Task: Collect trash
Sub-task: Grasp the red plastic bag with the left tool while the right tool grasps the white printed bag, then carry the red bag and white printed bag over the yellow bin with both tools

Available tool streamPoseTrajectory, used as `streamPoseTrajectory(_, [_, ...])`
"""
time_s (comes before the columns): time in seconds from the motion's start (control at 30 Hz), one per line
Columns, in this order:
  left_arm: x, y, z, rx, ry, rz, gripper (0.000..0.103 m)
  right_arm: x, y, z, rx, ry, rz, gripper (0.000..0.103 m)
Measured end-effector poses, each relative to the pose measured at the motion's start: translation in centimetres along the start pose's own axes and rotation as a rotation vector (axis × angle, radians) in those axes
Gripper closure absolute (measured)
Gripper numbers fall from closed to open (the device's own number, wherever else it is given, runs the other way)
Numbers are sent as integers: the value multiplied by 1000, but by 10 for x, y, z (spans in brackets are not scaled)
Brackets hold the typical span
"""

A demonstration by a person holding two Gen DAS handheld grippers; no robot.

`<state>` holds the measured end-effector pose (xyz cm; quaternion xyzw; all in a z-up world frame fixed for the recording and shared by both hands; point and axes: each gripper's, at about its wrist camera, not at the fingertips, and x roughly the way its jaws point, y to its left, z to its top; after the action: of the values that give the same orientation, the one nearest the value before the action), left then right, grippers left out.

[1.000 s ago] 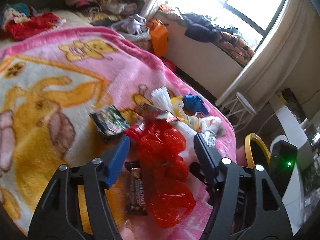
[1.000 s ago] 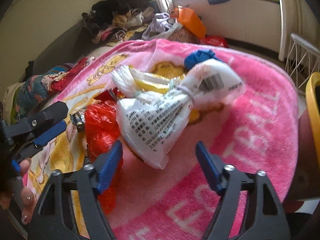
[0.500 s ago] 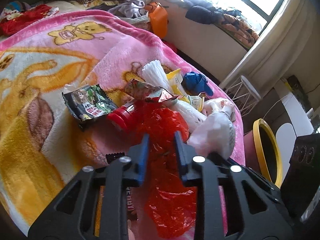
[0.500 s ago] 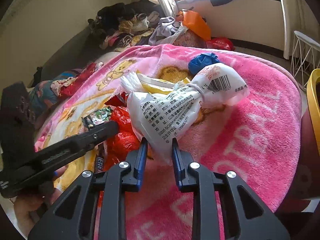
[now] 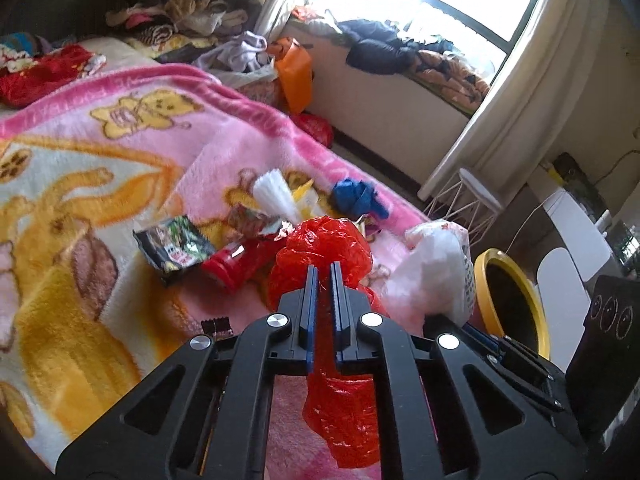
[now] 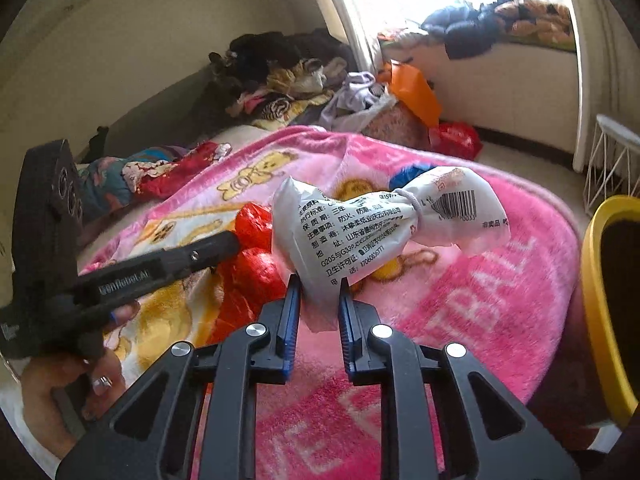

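Trash lies in a heap on a pink cartoon blanket [image 5: 120, 128]. My left gripper [image 5: 324, 270] is shut on a crumpled red plastic bag [image 5: 320, 244], whose tail hangs down between the gripper's arms. In the right wrist view the left gripper [image 6: 226, 244] comes in from the left, with the red bag [image 6: 256, 276] at its tip. My right gripper [image 6: 319, 300] holds the lower corner of a white printed bag [image 6: 360, 232] tied at the neck, and its jaws are still closing on it. The white bag [image 5: 436, 268] hangs raised over the blanket.
A black snack wrapper [image 5: 176, 248], a red packet [image 5: 232, 266], a white frayed wad [image 5: 272, 194] and a blue crumpled piece [image 5: 356, 200] remain on the blanket. A yellow-rimmed bin [image 6: 600, 300] stands at the right beside the bed. A white wire stand [image 5: 476, 204] is beyond it.
Both grippers went from wide open to closed, the left onto the red bag, the right onto the white bag. Both rose slightly with the bags.
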<state>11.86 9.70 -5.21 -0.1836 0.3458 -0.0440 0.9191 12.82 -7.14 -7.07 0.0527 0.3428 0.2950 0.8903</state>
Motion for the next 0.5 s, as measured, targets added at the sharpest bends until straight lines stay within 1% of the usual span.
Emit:
streamPoseTrajectory(0.17, [-12, -8, 6, 19, -40, -5, 100, -15, -2, 4, -46, -47, -44, 86])
streamPoseTrajectory(0.5, [-25, -31, 11, 55, -77, -51, 100, -42, -15, 7, -54, -99, -99, 86])
